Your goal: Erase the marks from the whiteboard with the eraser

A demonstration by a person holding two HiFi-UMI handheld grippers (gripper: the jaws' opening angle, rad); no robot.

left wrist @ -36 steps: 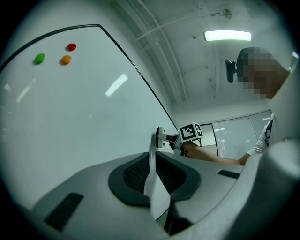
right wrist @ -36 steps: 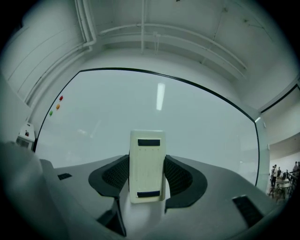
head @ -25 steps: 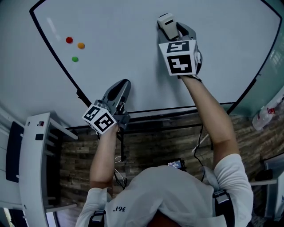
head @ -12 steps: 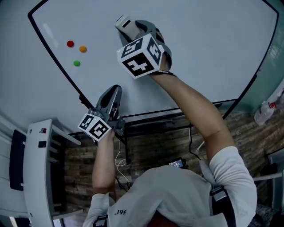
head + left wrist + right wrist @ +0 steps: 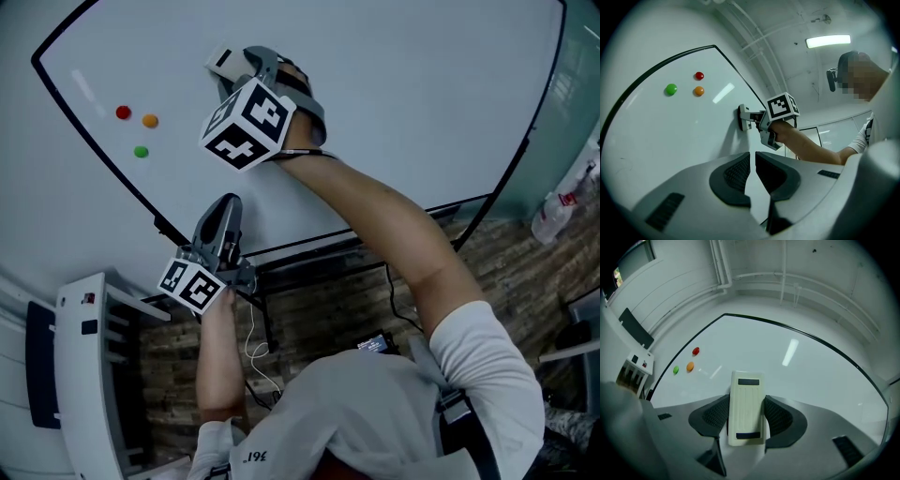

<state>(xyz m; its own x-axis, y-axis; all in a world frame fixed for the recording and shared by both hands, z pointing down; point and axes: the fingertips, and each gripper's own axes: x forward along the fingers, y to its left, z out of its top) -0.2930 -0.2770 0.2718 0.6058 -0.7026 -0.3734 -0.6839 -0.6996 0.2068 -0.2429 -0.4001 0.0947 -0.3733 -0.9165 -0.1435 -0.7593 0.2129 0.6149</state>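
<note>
White black-framed whiteboard (image 5: 403, 84), cream ribbed eraser (image 5: 747, 408) with two dark strips flat against it, clamped in right gripper (image 5: 746, 412), left gripper (image 5: 752, 164) below, jaws closed, empty, coloured magnets (image 5: 690, 366) to right gripper's left.

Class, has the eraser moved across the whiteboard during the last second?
Yes. The eraser has slid left along the whiteboard, closer to the coloured magnets.

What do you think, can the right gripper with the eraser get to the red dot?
Probably yes. The right gripper holds the eraser against the whiteboard, and only bare board lies between it and the red dot to its left. The left gripper sits lower, out of the way.
</note>
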